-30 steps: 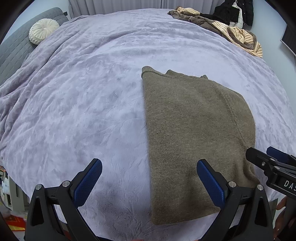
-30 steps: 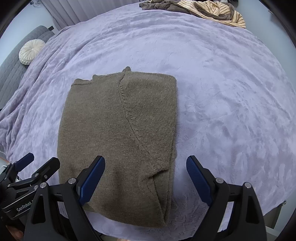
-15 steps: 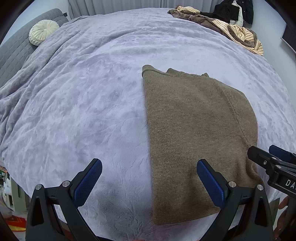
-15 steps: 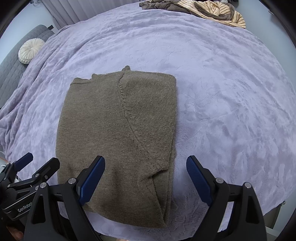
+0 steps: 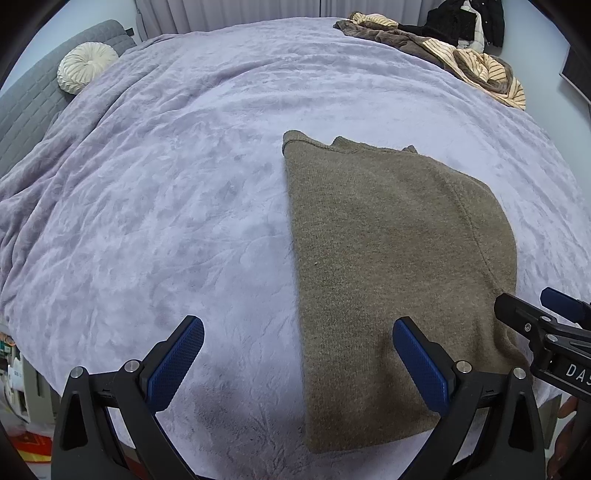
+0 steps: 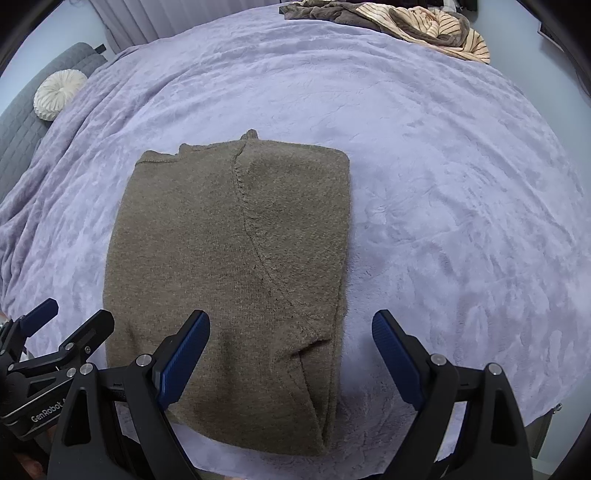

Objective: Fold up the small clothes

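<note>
Olive-brown knit sweater (image 6: 229,280) lies folded into a rectangle on the lilac blanket (image 6: 443,184) covering the bed, toward its near edge. Left hand-held gripper (image 5: 297,363) hovers wide open, holding nothing, its right finger above the sweater's near left portion. Right hand-held gripper (image 6: 291,356) likewise spread and empty over the sweater's near right corner. Heap of striped and brown clothes (image 6: 417,22) at far right; round cream cushion (image 5: 86,66) far left.

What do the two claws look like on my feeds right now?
Both match: the left claw and right claw have black angular frames with silver screws and blue ribbed pads. White lettering marks their bodies: "GenRobot" on the left, "DA" visible on the right.
</note>
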Demonstrator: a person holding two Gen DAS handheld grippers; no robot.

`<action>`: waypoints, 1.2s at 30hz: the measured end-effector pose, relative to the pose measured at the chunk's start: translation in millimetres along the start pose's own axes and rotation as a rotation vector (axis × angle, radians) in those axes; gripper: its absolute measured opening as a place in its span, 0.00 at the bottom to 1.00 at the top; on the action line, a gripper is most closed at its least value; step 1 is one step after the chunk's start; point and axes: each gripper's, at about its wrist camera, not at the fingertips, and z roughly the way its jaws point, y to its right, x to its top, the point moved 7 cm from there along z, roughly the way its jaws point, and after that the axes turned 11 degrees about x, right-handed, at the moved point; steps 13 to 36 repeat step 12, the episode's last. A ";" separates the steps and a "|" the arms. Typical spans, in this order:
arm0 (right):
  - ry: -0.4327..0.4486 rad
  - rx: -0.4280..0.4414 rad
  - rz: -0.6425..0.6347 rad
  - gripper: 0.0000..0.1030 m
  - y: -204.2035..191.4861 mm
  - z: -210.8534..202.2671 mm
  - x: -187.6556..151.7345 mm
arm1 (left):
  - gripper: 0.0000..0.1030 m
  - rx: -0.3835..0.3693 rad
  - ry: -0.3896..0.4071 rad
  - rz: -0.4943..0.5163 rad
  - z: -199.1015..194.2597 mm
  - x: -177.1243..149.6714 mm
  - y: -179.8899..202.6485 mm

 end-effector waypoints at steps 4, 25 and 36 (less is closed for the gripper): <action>0.000 -0.002 -0.002 0.89 -0.5 0.0 0.0 | 0.99 -0.002 0.005 0.005 0.5 0.7 1.4; 0.000 -0.004 -0.007 0.89 -2.2 -0.7 -0.6 | 0.99 -0.005 0.043 0.025 -6.8 3.3 6.3; 0.000 -0.004 -0.007 0.89 -2.2 -0.7 -0.6 | 0.99 -0.005 0.043 0.025 -6.8 3.3 6.3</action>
